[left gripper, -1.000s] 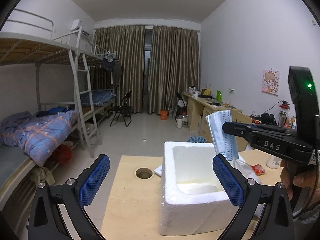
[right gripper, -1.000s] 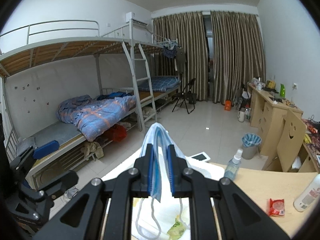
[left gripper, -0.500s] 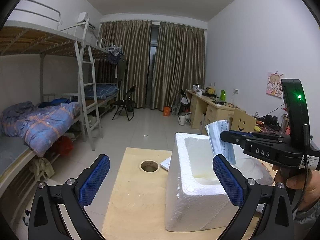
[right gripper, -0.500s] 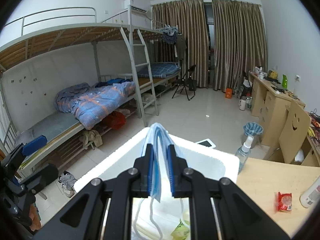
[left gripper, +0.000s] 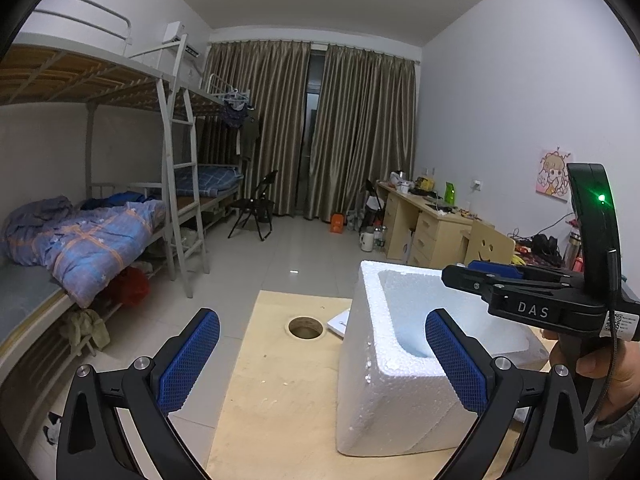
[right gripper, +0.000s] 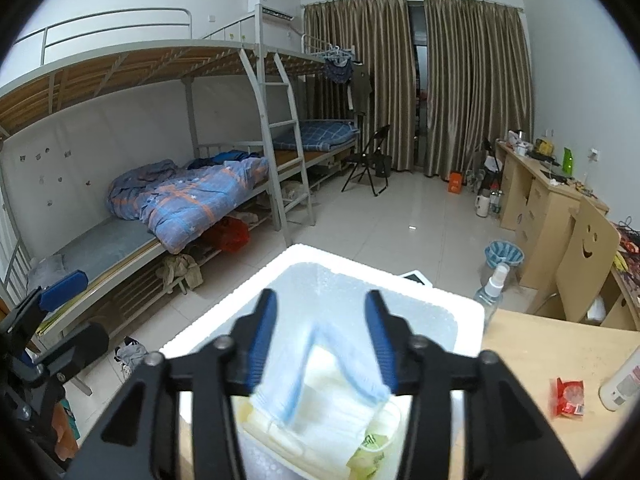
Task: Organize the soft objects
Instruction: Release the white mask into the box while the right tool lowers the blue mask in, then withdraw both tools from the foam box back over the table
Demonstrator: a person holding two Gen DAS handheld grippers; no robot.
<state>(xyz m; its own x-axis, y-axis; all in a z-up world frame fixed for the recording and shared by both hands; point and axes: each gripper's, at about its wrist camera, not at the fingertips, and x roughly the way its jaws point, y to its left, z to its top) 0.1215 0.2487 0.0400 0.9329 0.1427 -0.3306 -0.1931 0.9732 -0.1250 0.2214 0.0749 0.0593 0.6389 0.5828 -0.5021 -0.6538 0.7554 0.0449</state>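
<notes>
A white foam box point(left gripper: 384, 364) stands on the wooden table point(left gripper: 280, 392). My right gripper point(right gripper: 322, 340) is open above the box's inside point(right gripper: 400, 292). A light blue face mask point(right gripper: 320, 368), blurred, is below its jaws, free of the blue pads and over a white pack with a yellow-green item point(right gripper: 364, 444) in the box. In the left wrist view the right gripper point(left gripper: 480, 276) hangs over the box. My left gripper point(left gripper: 322, 364) is open and empty, its right pad point(left gripper: 456, 356) in front of the box's near wall.
A round hole point(left gripper: 306, 327) and a white flat device point(left gripper: 340, 322) lie on the table left of the box. A spray bottle point(right gripper: 492, 290), a red packet point(right gripper: 570, 396) and a white bottle point(right gripper: 620, 388) sit to the right. Bunk beds line the left wall.
My right gripper has opened and let go of the blue mask, which has dropped into the foam box. The left gripper stayed open and shifted a little.
</notes>
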